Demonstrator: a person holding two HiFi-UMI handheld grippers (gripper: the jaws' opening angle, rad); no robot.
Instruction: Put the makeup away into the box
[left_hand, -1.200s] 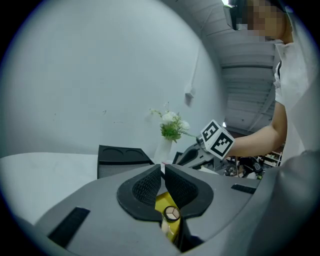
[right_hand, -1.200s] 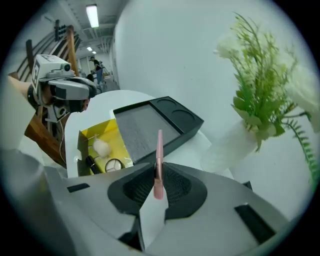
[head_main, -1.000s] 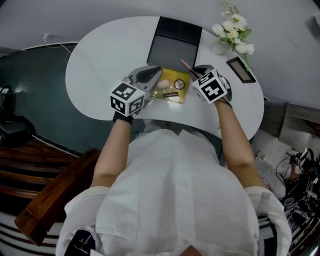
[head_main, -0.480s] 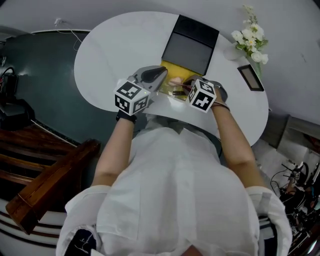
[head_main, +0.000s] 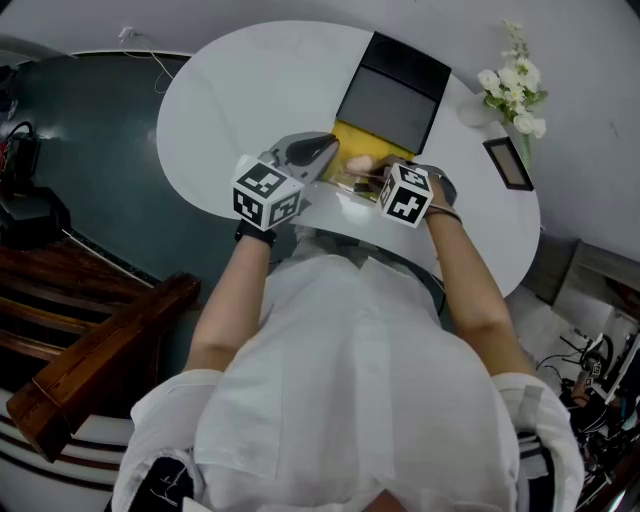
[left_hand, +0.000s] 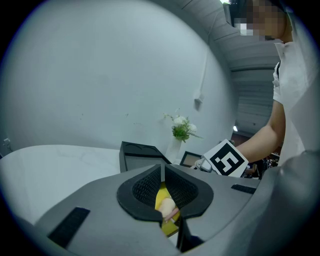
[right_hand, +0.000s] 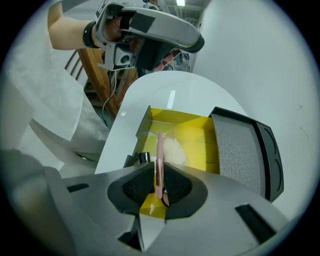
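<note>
Seen from above, a person leans over a white counter (head_main: 250, 90), and hands and marker cubes cover much of an open yellow box (right_hand: 200, 130). The right gripper (right_hand: 159, 169) hangs over the box with its jaws pinching a slim pink makeup pencil (right_hand: 160, 147), whose lower end is lost between the pads. A pale sponge (right_hand: 174, 150) lies inside. A small dark item (right_hand: 143, 158) at the box's corner is cut off and unidentifiable. The left gripper (left_hand: 162, 169) is beside the box, with its jaws pressed together at the tips and holding nothing.
</note>
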